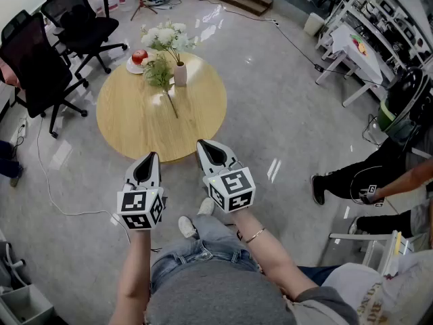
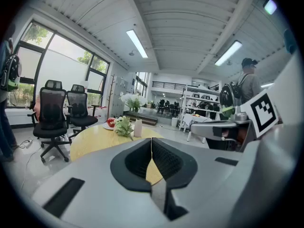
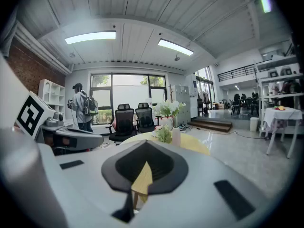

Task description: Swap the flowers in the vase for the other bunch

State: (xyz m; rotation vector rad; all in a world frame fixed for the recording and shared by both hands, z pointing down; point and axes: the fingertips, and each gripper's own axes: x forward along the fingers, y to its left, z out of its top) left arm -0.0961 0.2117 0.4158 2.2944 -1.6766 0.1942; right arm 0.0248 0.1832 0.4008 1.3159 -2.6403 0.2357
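Head view: left gripper [image 1: 149, 160] and right gripper [image 1: 206, 145], jaws closed on nothing, hang below the table [image 1: 128, 127], whose vase [image 1: 180, 74] and spare bunch [image 1: 161, 76] lie up-frame, the bunch's stem pointing down toward the slightly nearer right gripper.

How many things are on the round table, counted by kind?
Vase: 1
Flower bunches: 2, the white bunch in the vase and the green bunch lying flat
Apple: 1
Plate: 1
Total: 5
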